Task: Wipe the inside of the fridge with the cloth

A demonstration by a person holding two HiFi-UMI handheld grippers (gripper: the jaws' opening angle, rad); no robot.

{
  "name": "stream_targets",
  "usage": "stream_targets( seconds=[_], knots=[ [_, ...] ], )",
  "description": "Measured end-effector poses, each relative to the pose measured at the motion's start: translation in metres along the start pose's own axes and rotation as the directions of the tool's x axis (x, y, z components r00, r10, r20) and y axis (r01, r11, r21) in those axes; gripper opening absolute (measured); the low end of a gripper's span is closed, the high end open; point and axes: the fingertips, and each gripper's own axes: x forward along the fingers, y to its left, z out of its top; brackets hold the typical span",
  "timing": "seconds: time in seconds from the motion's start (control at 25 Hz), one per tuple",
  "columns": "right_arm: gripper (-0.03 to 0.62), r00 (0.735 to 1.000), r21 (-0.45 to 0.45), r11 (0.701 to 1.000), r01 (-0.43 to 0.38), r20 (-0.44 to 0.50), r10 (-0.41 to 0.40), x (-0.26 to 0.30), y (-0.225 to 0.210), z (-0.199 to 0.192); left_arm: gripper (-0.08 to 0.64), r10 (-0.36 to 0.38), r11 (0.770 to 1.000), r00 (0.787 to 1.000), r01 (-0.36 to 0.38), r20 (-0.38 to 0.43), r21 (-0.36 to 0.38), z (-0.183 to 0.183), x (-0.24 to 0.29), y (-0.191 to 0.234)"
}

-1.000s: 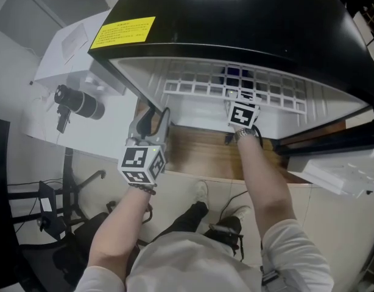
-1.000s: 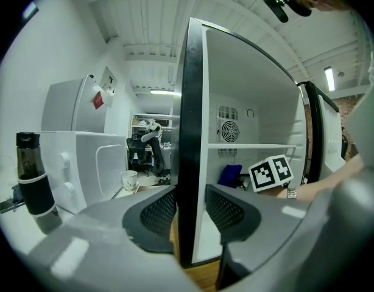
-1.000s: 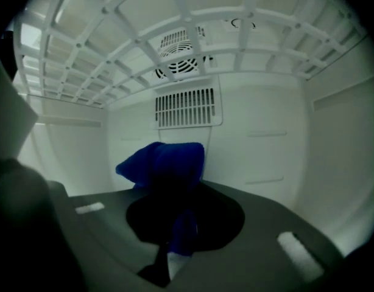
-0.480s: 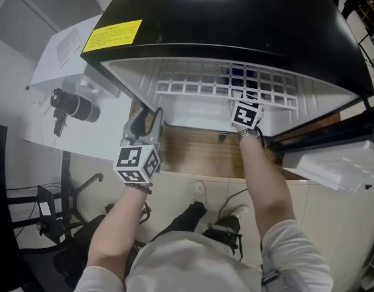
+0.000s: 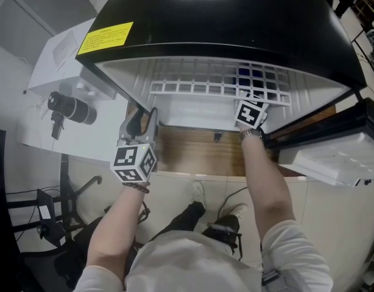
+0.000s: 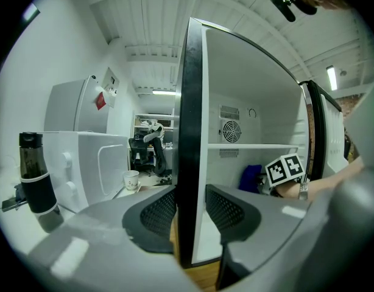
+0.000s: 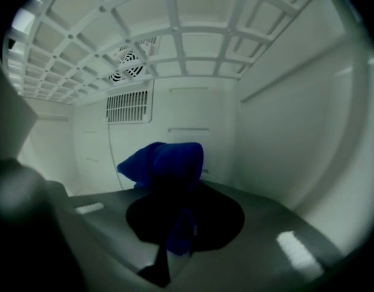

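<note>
While the right claw (image 7: 175,227) clenches the blue cloth (image 7: 167,160) inside the fridge (image 5: 236,17) | cloth sits bunched under the white wire shelf (image 5: 199,87) | left claw (image 6: 190,215) grasps the fridge's side wall (image 6: 190,120) edge.

The black-topped fridge (image 5: 236,23) is open, with a yellow label (image 5: 105,36) at its top left corner. Under the fridge's white wire shelf (image 5: 193,89), the right gripper (image 5: 250,109) reaches in near the fridge's right wall. A blue cloth (image 5: 244,75) shows through the shelf grid just beyond it. The left gripper (image 5: 142,121) sits at the front edge of the fridge's left wall. Left of the fridge, a dark cylinder (image 5: 71,107) is on a white table (image 5: 50,132).
</note>
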Motion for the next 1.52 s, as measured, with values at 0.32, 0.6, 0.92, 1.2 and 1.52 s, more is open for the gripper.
stream_targets(
  seconds=[0.32,0.6,0.92,1.2,1.52],
  knots=[
    [0.035,0.996,-0.004,0.997,0.08,-0.028,-0.08,-0.009,-0.017,-0.003,0.142,0.003,1.0,1.0,-0.003,0.0,0.001,0.0,0.0,0.0],
    [0.035,0.992,0.042,0.992,0.122,-0.005,-0.122,-0.022,-0.021,0.005,0.141,-0.004,1.0,1.0,0.004,0.0,-0.001,-0.001,0.0,0.0],
    [0.035,0.996,0.06,0.997,-0.055,0.078,0.05,-0.042,0.037,0.023,0.142,-0.02,1.0,1.0,0.02,0.012,-0.008,0.0,-0.001,-0.001],
    [0.035,0.958,0.034,0.959,-0.28,0.072,0.277,-0.055,0.149,0.019,0.135,-0.045,0.999,0.999,0.045,0.009,-0.002,0.0,-0.002,-0.002],
    [0.035,0.909,0.039,0.909,-0.416,-0.01,0.416,-0.048,0.234,-0.001,0.133,-0.065,0.998,0.998,0.065,0.006,0.005,0.0,-0.002,-0.002]
  ],
)
